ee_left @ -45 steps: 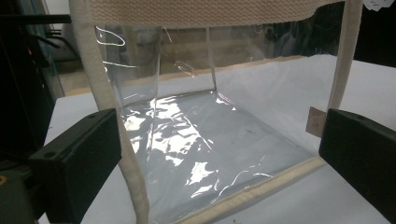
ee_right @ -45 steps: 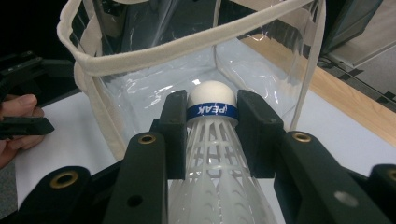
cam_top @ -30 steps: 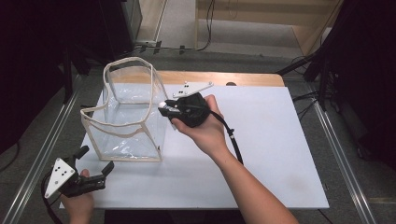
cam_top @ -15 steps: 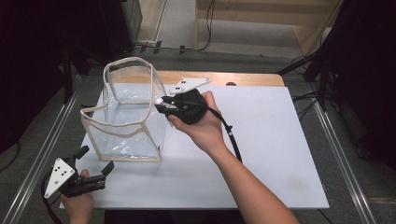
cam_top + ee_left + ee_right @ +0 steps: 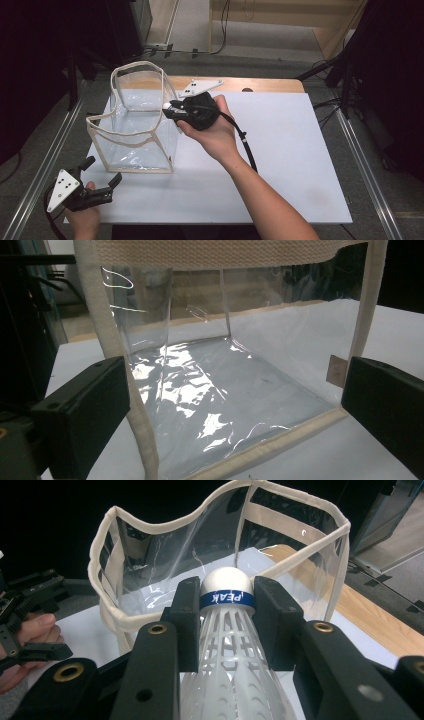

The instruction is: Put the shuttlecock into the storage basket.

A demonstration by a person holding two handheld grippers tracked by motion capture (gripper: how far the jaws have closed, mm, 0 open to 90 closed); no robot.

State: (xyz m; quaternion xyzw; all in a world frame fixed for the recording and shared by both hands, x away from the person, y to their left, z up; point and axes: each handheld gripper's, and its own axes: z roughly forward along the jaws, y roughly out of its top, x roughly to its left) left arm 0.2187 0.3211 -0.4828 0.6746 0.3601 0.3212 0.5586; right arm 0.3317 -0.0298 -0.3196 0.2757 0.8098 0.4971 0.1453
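Note:
A clear plastic bag (image 5: 134, 125) with cream fabric trim stands open-topped on the white mat. My right gripper (image 5: 169, 109) hovers at the bag's right rim, shut on a white shuttlecock (image 5: 227, 645); its cork with a blue band (image 5: 226, 585) points over the bag's opening (image 5: 165, 575). My left gripper (image 5: 103, 170) is held low at the mat's front left corner, open, its jaws wide apart. In the left gripper view the left gripper (image 5: 232, 415) faces the bag's near side (image 5: 200, 390) with nothing between its jaws.
The white mat (image 5: 280, 150) covers most of a wooden table (image 5: 270, 85). Metal rails (image 5: 365, 160) run along both sides. A cable (image 5: 246, 145) trails from the right gripper over the forearm. The right half of the mat is bare.
The right gripper has crept a little left with the shuttlecock, closer over the bag's rim. The left gripper has stayed in place.

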